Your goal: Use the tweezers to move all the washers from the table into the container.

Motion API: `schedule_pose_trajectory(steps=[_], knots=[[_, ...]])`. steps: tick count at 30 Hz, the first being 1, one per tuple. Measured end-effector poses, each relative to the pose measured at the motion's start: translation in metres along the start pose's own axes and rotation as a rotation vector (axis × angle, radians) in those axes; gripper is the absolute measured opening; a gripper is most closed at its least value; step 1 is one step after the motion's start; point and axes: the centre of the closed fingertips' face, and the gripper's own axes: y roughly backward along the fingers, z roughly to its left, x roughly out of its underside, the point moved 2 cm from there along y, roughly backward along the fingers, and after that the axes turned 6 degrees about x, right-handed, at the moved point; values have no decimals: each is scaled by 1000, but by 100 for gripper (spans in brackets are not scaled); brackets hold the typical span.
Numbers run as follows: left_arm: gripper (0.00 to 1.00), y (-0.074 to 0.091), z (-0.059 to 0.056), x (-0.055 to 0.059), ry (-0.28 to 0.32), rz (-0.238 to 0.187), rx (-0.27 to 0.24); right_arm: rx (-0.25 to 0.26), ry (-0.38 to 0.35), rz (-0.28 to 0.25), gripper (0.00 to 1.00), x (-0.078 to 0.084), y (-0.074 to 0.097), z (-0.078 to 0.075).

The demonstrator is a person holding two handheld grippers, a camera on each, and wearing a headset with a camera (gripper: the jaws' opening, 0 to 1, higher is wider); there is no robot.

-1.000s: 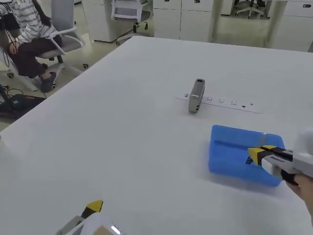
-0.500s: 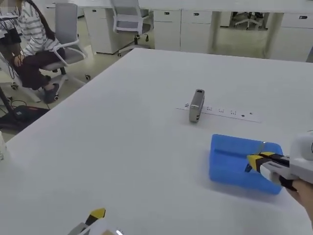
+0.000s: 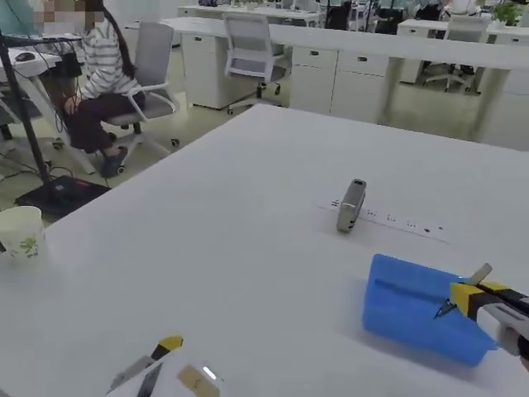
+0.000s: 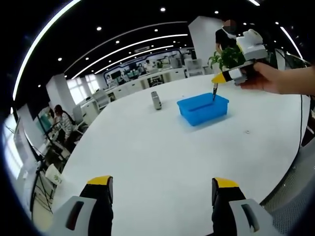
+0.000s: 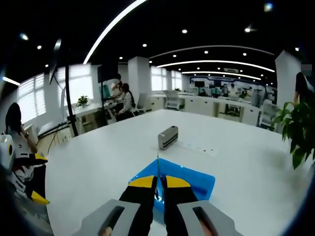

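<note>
Fingers (image 5: pixel 142 183) of the right gripper (image 5: pixel 158 181) clamp the tweezers (image 3: pixel 478 274), tips over the blue container (image 3: pixel 409 329) near the table's (image 3: pixel 248 248) right edge, drawn back rimward since a second ago (drop probably done; washers too small to see); left gripper (image 4: pixel 162 196) gapes wide, empty.

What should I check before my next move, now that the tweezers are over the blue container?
1. Right gripper shut on the tweezers: ok.
2. Tweezers' tip above the blue container: ok.
3. Washer between the tweezers' tips: cannot tell, too small to see.
4. Left gripper open, holding nothing, well apart from the container: ok.
5. Washers left on the table: cannot tell.
6. Silver device apart from the container: ok.
</note>
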Motion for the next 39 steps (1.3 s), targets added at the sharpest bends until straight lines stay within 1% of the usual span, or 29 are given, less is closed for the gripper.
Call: schedule_pose_trajectory(steps=[2, 3, 6, 8, 10, 12, 13, 17, 18, 23, 26, 29, 34, 37, 39], knots=[[84, 1, 2, 0, 2, 0, -13, 15, -48, -12, 2, 0, 8, -1], [84, 1, 3, 0, 1, -1, -18, 13, -58, -10, 2, 0, 10, 1], [84, 2, 5, 0, 0, -3, -26, 16, -52, 0, 2, 2, 17, 4], [84, 2, 4, -1, 9, -10, -18, 13, -45, 17, 2, 7, 21, 7], [83, 2, 2, -1, 3, -9, -12, 29, -26, 20, 2, 13, 25, 7], [83, 2, 1, -1, 0, -11, -7, 37, -43, 31, 2, 19, 29, 8], [83, 2, 1, -1, 0, -11, -8, 46, -64, 33, 2, 22, 31, 9], [83, 2, 1, -2, 7, -16, -2, 72, -92, 35, 2, 30, 39, 7], [83, 2, 1, -2, 7, -17, -1, 84, -117, 36, 2, 35, 42, 6], [82, 3, -1, -4, 6, -25, 8, 118, -164, 53, 2, 53, 50, 5], [82, 2, -3, -3, 0, -23, 18, 123, -165, 68, 2, 61, 53, 5], [82, 2, -3, -4, -5, -23, 17, 132, -159, 92, 2, 70, 56, 3], [82, 2, -2, -3, 1, -22, 14, 142, -166, 115, 2, 79, 66, -1], [82, 2, -2, -3, 0, -20, 13, 137, -172, 125, 2, 84, 73, 5], [82, 2, -2, -3, -1, -19, 10, 132, -158, 141, 2, 89, 75, 8]])
